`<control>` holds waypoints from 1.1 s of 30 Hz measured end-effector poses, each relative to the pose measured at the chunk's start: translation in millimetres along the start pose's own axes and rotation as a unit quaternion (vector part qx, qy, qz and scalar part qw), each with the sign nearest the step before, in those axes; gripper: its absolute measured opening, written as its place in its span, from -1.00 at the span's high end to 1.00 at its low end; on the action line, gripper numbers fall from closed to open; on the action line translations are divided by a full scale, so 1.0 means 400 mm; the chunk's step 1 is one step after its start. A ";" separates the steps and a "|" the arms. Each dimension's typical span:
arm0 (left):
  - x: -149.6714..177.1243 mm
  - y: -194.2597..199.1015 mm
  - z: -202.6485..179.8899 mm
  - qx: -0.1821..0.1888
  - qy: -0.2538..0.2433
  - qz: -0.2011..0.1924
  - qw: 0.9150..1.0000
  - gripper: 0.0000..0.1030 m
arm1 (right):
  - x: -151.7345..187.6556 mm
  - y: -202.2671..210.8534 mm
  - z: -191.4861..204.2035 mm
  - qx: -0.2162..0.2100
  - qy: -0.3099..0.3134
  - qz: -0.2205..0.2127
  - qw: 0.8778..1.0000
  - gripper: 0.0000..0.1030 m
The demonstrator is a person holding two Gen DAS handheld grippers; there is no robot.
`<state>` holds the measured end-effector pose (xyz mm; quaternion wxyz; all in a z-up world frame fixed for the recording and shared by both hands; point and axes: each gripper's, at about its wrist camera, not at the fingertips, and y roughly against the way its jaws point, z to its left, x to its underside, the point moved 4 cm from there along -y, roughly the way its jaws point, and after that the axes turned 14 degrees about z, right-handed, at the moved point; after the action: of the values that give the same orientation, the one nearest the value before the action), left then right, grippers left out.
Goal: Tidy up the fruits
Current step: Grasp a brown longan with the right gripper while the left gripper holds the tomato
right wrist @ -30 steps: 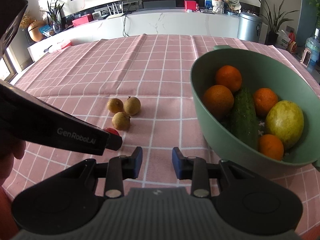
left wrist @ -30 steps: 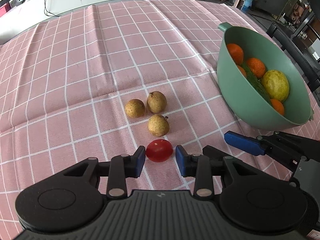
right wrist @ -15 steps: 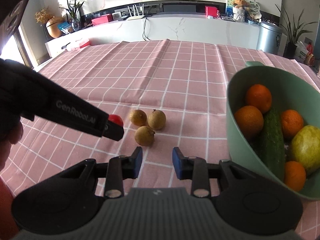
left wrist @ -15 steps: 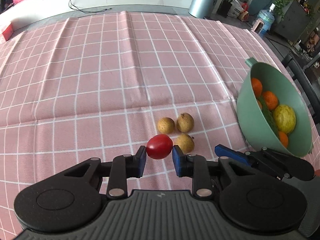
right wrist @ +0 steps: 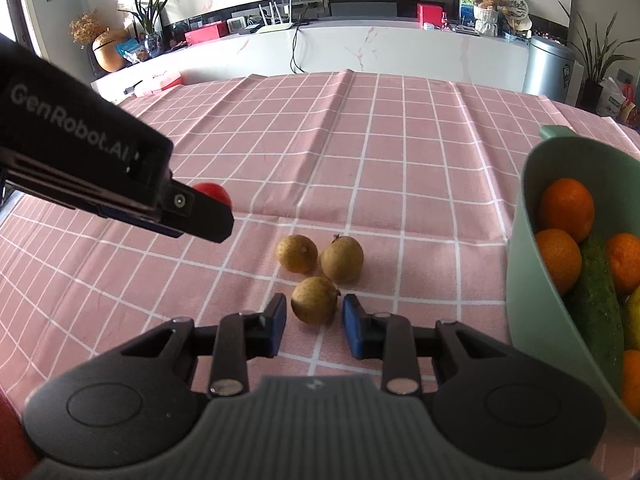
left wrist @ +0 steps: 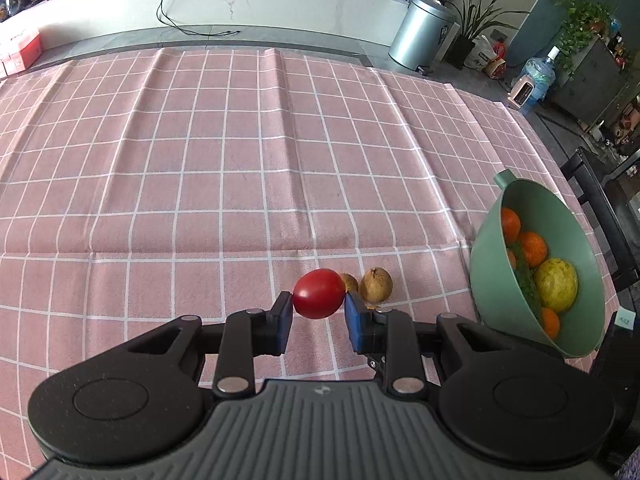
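Clearly, the left gripper (left wrist: 319,314) is clamped on a red tomato (left wrist: 319,293), which sits between its blue pads, lifted clear of the cloth. Seen from the right wrist camera, that gripper's black side reads "GenRobot.AI" in pale letters, and it slants down across the left of the view with the tomato peeking past its tip. The right gripper (right wrist: 314,320) points down at the table, its jaws closing around a small brown fruit (right wrist: 314,300); that fruit lies on the cloth between the blue pads, with a thin gap on either side. Two more brown fruits (right wrist: 297,253) lie side by side just beyond it. To the right stands a green bowl (right wrist: 532,316) holding oranges (right wrist: 566,208), a cucumber (right wrist: 596,312) and a yellow-green fruit. Everything rests on a pink tablecloth (left wrist: 224,168) with a white grid and fold creases. Beyond the table runs a long white marble counter (right wrist: 400,50) carrying red boxes, a router and a teddy bear; a metal bin (left wrist: 422,34), potted plants and a water bottle stand near it.
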<state>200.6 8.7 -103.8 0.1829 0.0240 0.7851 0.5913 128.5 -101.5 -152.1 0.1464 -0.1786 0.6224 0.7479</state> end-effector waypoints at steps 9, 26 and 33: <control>-0.011 0.050 -0.062 0.020 -0.013 -0.023 0.999 0.38 | 0.018 0.086 -0.003 -0.002 0.011 -0.007 1.000 0.60; 0.013 0.068 -0.182 -0.020 -0.062 -0.017 0.998 0.37 | 0.109 0.321 -0.159 -0.012 -0.021 -0.064 0.998 0.60; 0.005 0.019 -0.027 -0.086 0.033 0.005 0.996 0.11 | 0.091 0.359 -0.222 -0.007 -0.050 -0.084 0.995 0.60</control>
<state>194.0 1.7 -94.8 0.1552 -0.0069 0.7369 0.6579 40.4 -214.9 -56.7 0.2383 -0.1932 0.5915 0.7456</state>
